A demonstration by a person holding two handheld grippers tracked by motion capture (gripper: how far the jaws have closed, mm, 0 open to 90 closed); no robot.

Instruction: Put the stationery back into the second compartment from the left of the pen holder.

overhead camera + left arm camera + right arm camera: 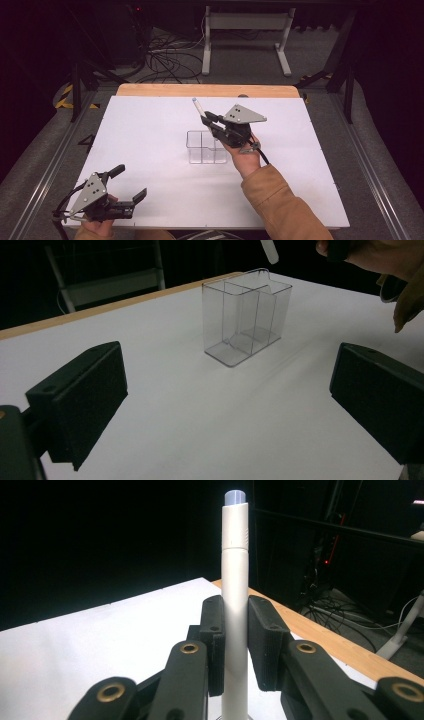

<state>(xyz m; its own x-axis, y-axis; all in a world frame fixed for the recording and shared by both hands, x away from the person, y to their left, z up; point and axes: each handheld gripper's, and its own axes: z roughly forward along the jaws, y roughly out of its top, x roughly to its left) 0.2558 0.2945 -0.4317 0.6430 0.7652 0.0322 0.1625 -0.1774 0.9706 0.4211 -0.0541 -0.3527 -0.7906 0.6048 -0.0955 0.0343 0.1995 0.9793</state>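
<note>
My right gripper (205,120) is shut on a white marker pen (235,580) with a pale blue end cap; the pen (196,105) stands roughly upright in the jaws, just above the far side of a clear plastic organiser box (206,147) with several compartments. The box (246,315) sits mid-table, and the pen's lower end (269,250) hangs over it. My left gripper (130,185) rests at the near left corner of the table, open, with nothing between its black pads (80,405).
The white table top (150,130) has a wooden strip (207,90) along its far edge. Beyond it stand a white desk frame (245,30) and loose cables (167,60) on the floor. A tan sleeve (282,205) crosses the near right.
</note>
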